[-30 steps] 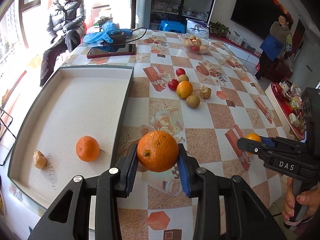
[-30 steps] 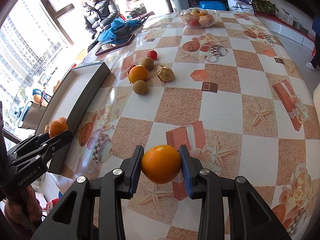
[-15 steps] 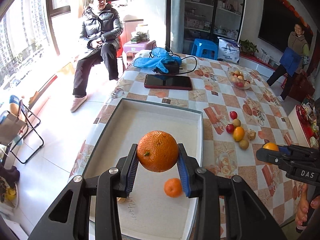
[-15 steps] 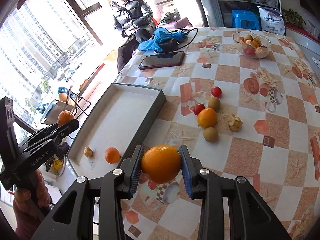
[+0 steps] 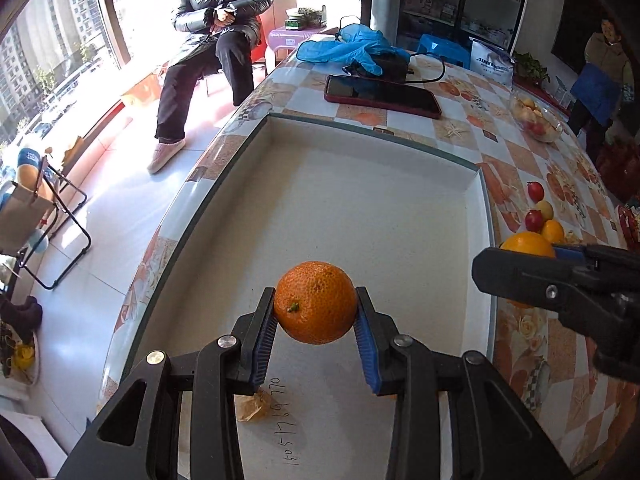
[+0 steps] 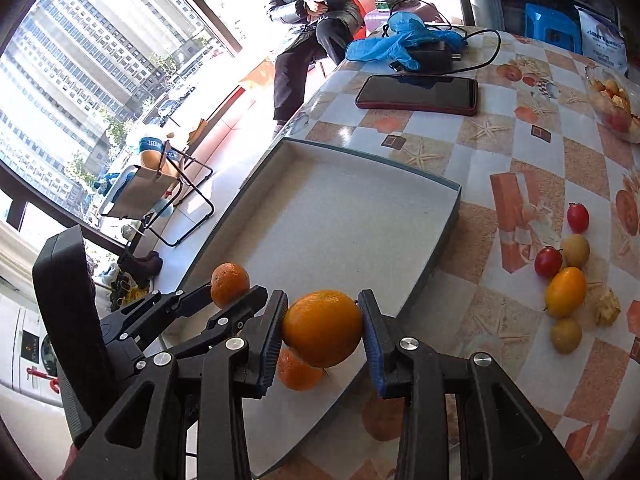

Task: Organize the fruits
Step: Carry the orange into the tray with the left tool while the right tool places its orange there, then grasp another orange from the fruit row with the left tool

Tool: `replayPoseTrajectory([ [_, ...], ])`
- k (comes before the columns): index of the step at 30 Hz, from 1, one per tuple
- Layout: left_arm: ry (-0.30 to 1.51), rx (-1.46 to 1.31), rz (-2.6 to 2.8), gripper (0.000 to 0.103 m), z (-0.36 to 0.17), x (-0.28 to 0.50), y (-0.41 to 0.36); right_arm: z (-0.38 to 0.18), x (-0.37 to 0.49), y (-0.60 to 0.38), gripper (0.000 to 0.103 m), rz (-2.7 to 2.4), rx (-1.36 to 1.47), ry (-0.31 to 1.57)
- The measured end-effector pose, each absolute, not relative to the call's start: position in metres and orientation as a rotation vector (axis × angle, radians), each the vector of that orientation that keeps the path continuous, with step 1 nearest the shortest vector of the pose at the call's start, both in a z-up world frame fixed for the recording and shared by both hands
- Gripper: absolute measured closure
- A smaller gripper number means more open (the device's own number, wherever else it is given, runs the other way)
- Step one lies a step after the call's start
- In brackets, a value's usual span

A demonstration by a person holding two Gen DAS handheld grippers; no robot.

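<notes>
Placing step: left hand-held gripper clamps a tangerine over the tray; right hand-held gripper clamps an orange, probably above the tray's edge. Next: lower, release.

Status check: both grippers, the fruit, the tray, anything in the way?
Left gripper shut on rough orange, over tray. Right gripper shut on smooth orange, above tray's near edge. One orange already lies in tray beneath; mind it.
</notes>
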State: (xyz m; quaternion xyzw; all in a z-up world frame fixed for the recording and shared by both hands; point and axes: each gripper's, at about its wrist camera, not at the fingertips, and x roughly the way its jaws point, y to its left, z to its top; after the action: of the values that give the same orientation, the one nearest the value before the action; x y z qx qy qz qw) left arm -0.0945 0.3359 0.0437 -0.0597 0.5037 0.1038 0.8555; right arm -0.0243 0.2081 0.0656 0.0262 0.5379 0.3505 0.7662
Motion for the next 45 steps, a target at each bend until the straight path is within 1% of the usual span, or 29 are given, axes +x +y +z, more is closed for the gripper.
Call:
replayPoseTrajectory([
  [7, 1.094, -0.138, 0.227, 0.062, 0.025, -0.092, 0.341, 0.039, -0.02, 0.224, 0.065, 0.746, -0.019, 1.202],
  [13, 1.088, -0.114, 0.236, 0.061, 0.023, -0.094, 0.339, 0.034, -0.022, 0.222, 0.065, 0.726, -0.062, 1.197],
  [14, 1.084, -0.11, 0.238, 0.055, 0.024, -0.094, 0.339, 0.035, -0.022, 0.222, 0.065, 0.728, -0.067, 1.194],
  [15, 1.079, -0.108, 0.242, 0.042, 0.025, -0.094, 0.339, 0.037, -0.023, 0.222, 0.065, 0.73, -0.072, 1.19],
  [16, 1.07, -0.106, 0.247, 0.035, 0.026, -0.094, 0.338, 0.038, -0.024, 0.222, 0.065, 0.733, -0.074, 1.184],
  [17, 1.057, -0.103, 0.252, 0.025, 0.029, -0.095, 0.338, 0.04, -0.025, 0.223, 0.054, 0.736, -0.072, 1.179],
  [18, 1.041, -0.097, 0.256, 0.023, 0.031, -0.096, 0.338, 0.042, -0.025, 0.222, 0.045, 0.742, -0.064, 1.172],
  [19, 1.032, -0.092, 0.256, 0.023, 0.034, -0.097, 0.337, 0.045, -0.026, 0.22, 0.029, 0.759, -0.043, 1.161],
  [20, 1.03, -0.09, 0.257, 0.022, 0.036, -0.099, 0.337, 0.049, -0.027, 0.219, 0.016, 0.763, -0.033, 1.148],
  [22, 1.027, -0.09, 0.263, 0.022, 0.04, -0.1, 0.338, 0.058, -0.03, 0.213, 0.006, 0.743, -0.039, 1.113],
  [26, 1.021, -0.126, 0.23, 0.022, 0.05, -0.104, 0.335, 0.071, -0.033, 0.184, 0.005, 0.685, -0.025, 1.064],
  [29, 1.006, -0.119, 0.198, 0.022, 0.06, -0.105, 0.322, 0.07, -0.029, 0.145, 0.005, 0.597, 0.027, 1.067],
  [32, 0.981, -0.083, 0.134, 0.022, 0.075, -0.104, 0.298, 0.062, -0.025, 0.098, 0.005, 0.479, 0.048, 1.088],
  [37, 0.957, -0.03, -0.015, 0.022, 0.091, -0.095, 0.242, 0.041, -0.031, 0.023, 0.005, 0.291, -0.022, 1.105],
  [42, 0.994, 0.014, -0.096, 0.022, 0.078, -0.071, 0.185, 0.011, -0.045, -0.037, 0.005, 0.171, -0.04, 1.146],
  [43, 1.003, 0.021, -0.104, 0.022, 0.073, -0.064, 0.175, 0.005, -0.049, -0.045, 0.002, 0.158, -0.034, 1.153],
  [45, 1.027, 0.022, -0.108, 0.022, 0.061, -0.052, 0.159, 0.0, -0.057, -0.054, 0.0, 0.128, -0.071, 1.116],
])
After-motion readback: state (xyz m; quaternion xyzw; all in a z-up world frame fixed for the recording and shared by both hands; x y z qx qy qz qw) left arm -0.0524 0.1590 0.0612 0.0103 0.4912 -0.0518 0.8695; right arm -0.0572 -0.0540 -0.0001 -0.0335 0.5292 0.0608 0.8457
